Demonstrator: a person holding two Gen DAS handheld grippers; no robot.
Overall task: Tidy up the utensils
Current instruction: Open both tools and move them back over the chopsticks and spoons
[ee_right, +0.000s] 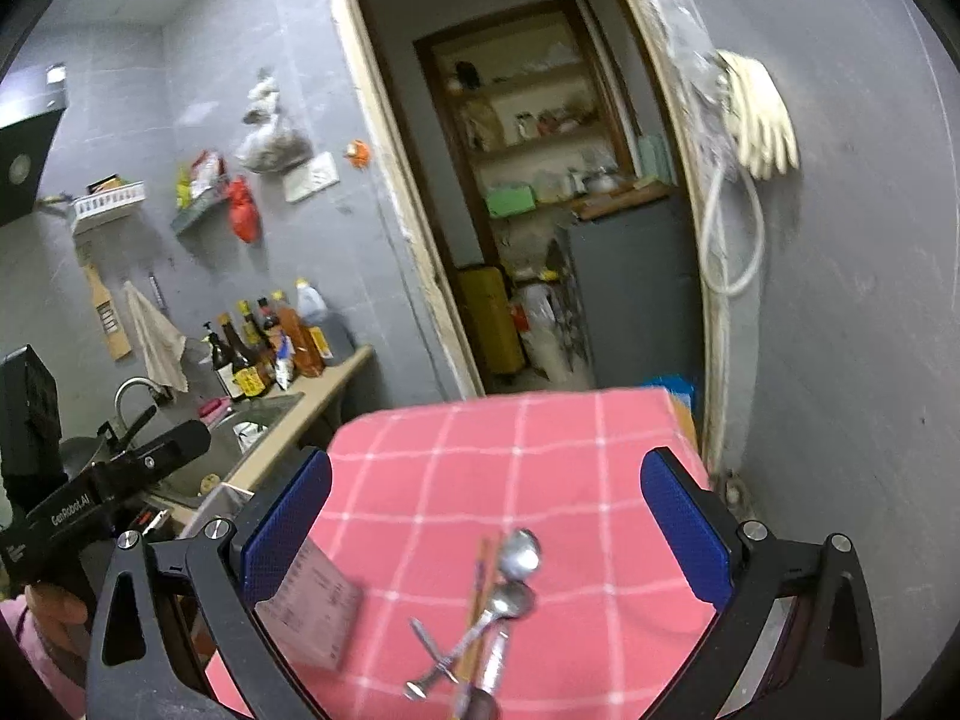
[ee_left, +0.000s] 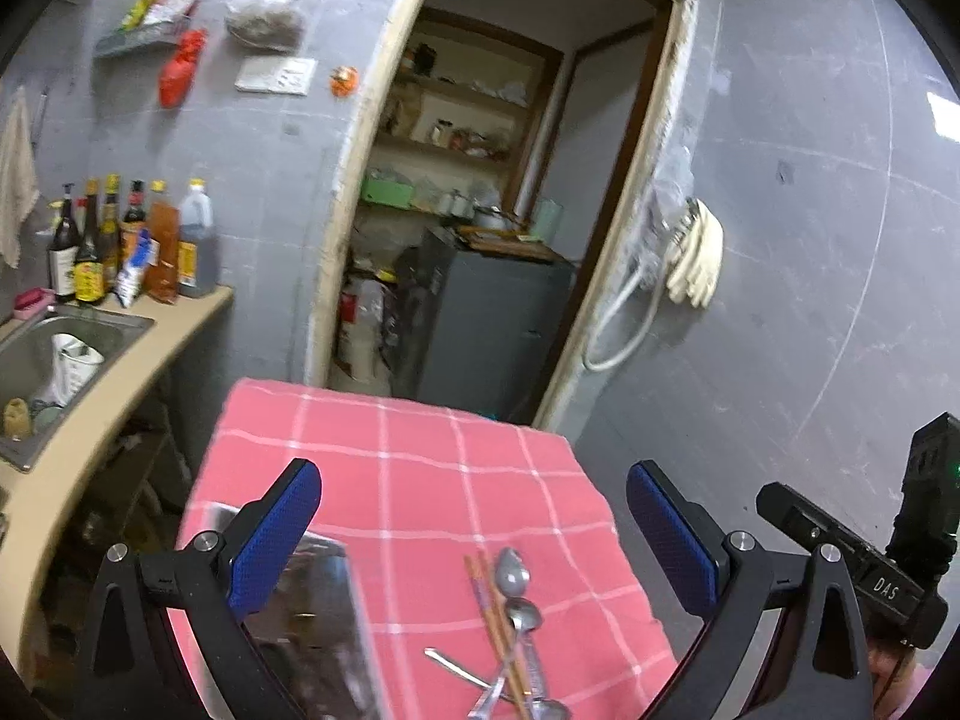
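Note:
A loose heap of metal spoons (ee_left: 515, 576) and wooden chopsticks (ee_left: 489, 600) lies on a table under a pink checked cloth (ee_left: 420, 468). In the right wrist view the same spoons (ee_right: 517, 558) and chopsticks (ee_right: 477, 588) lie on the cloth (ee_right: 540, 456). A shiny metal container (ee_left: 312, 612) stands on the cloth at the left, its labelled side (ee_right: 312, 606) facing the right wrist camera. My left gripper (ee_left: 474, 534) is open above the cloth with nothing between its blue pads. My right gripper (ee_right: 486, 522) is open too, over the utensils and holding nothing.
A beige counter (ee_left: 90, 438) with a steel sink (ee_left: 36, 360) and several sauce bottles (ee_left: 120, 246) runs along the left. Behind the table an open doorway (ee_left: 480, 210) leads to a storeroom with a grey cabinet (ee_left: 492, 324). Pale gloves (ee_left: 696, 258) hang on the grey wall.

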